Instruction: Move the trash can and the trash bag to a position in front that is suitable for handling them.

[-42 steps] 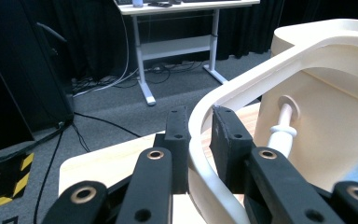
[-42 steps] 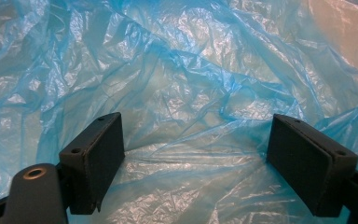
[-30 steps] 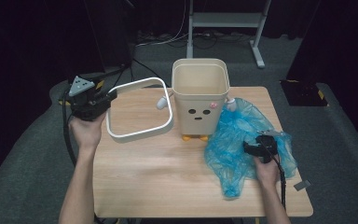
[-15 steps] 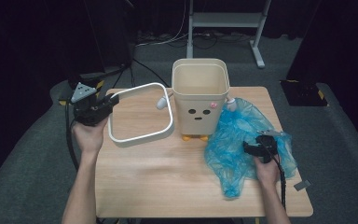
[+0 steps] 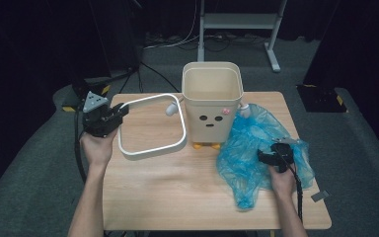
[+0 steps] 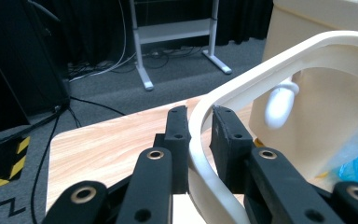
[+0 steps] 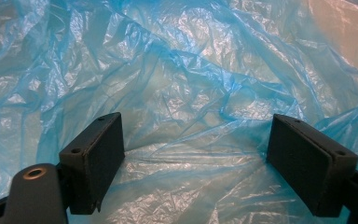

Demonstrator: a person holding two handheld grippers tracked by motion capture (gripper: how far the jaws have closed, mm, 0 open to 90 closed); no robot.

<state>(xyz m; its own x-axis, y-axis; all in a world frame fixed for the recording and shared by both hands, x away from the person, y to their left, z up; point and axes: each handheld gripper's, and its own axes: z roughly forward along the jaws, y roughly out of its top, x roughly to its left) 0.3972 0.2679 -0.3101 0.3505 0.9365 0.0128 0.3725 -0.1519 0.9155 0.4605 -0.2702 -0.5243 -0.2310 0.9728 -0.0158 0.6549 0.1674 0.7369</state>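
The left gripper (image 5: 112,114) has its jaws clamped on the near-left corner of the white ring-shaped bin rim (image 5: 150,126), and in the left gripper view the two black pads press the pale band of that rim (image 6: 200,140) from both sides. The rim hangs from the jaws tilted, its gripped edge lifted off the wooden table (image 5: 177,182) and its far side lower, just beside the cream bin (image 5: 211,101). Beyond the left gripper's tips, past the rim's opening, stands that bin, upright, with a small face on its front wall and a white knob-like handle (image 6: 279,105) showing on its side.

The right gripper (image 5: 271,157) rests low over the crumpled blue plastic bag (image 5: 256,148), jaws spread wide with nothing pinched between them. In the right gripper view the bag (image 7: 182,93) lies directly ahead of and beneath the open pads, its wrinkled film spreading on all sides of them. Farther from this gripper, the bag's far edge touches the bin's side. Behind the table, a grey metal stand (image 5: 237,24) sits on the carpet
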